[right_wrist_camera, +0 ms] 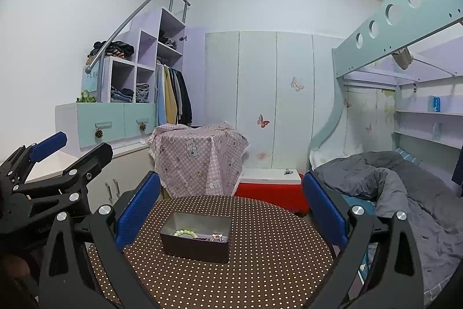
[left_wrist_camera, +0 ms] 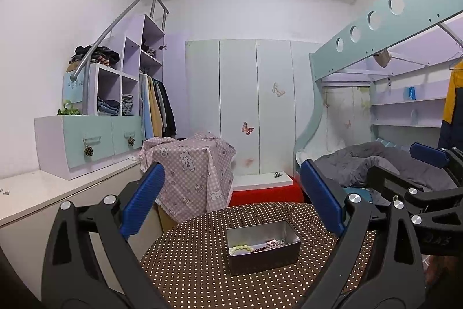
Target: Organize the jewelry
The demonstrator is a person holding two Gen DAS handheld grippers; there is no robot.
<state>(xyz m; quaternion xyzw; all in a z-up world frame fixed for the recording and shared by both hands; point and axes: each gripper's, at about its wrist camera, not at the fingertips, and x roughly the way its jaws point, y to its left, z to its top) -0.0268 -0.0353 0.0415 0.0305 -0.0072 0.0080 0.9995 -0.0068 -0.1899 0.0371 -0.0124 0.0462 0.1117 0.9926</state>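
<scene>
I see the round dotted table [right_wrist_camera: 260, 265] up front, with the bed [right_wrist_camera: 405, 187] off its right edge and a draped box [left_wrist_camera: 191, 164] past its far edge. The tin [left_wrist_camera: 263, 257] sits mid-table, nearer the far edge, open-topped, holding a pale green bead bracelet [left_wrist_camera: 241, 248], a dark red bead strand [left_wrist_camera: 262, 249] and a small pale trinket [left_wrist_camera: 272, 243] I can't make out. My left gripper [left_wrist_camera: 231, 193] and right gripper [right_wrist_camera: 231, 204] both hover above the near edge, jaws wide apart, holding nothing, the tin showing between the fingers.
</scene>
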